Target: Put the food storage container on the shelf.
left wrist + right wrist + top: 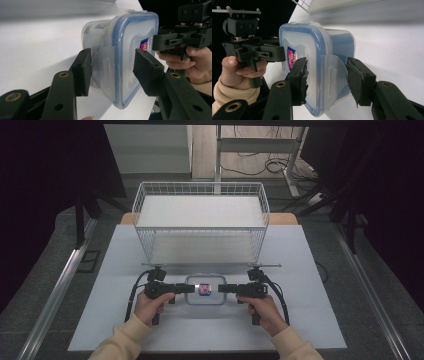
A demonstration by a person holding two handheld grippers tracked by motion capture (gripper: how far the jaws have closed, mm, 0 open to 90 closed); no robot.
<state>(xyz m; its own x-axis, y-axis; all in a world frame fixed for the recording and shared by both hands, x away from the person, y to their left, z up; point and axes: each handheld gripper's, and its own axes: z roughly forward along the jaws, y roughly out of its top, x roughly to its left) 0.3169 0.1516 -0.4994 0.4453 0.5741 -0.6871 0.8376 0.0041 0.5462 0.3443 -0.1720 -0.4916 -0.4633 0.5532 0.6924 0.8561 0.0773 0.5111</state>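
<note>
A clear plastic container with a blue-rimmed snap lid and a red-blue sticker sits on the white table, near its front middle. My left gripper is at the container's left end and my right gripper at its right end. In the left gripper view the container lies between my open jaws, which straddle a side latch flap with gaps on both sides. In the right gripper view my jaws stand open around the opposite latch flap of the container.
A white wire basket stands on the table just behind the container. The other hand's gripper shows beyond the lid in each gripper view. Bare table surface lies left, right and in front.
</note>
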